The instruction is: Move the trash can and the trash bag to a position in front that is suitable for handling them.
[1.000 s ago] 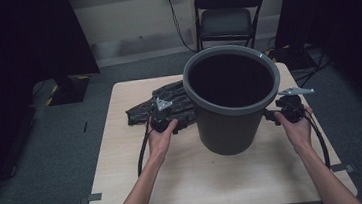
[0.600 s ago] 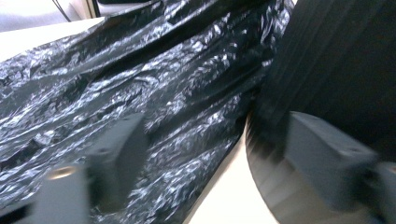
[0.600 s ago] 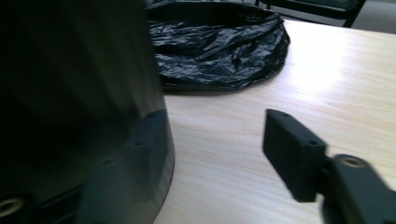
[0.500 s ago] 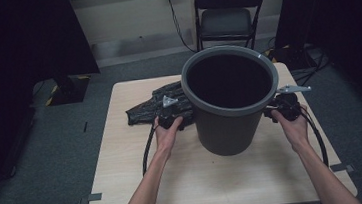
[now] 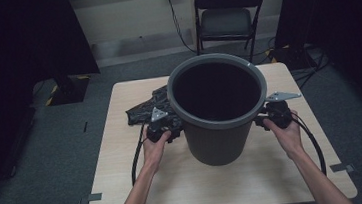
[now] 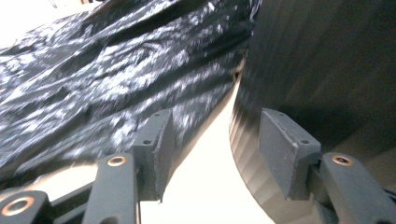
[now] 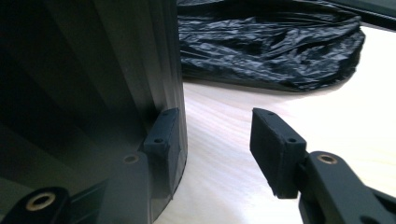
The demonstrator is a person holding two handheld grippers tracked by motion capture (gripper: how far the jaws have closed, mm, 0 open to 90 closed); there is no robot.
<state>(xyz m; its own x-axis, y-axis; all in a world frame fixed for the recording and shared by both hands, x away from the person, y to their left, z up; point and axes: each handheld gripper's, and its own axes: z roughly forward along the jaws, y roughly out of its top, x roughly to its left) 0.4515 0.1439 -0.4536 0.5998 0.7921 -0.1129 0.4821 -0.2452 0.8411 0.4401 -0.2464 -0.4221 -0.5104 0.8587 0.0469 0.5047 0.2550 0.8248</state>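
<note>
Item: grey bin point(image 5: 218, 113), centre frame on the bench point(image 5: 127, 187); black bag point(image 5: 144, 108) crumpled behind its left side. My left claw point(image 5: 174, 132) and right claw point(image 5: 261, 119) have just been closing, each half-open beside the bin wall, gripping nothing. Bagging not yet begun.

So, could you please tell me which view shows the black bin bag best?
The right gripper view: the black bin bag lies crumpled on the table, sharp. The left gripper view shows it blurred; in the high view the grey bucket hides most of it.
</note>
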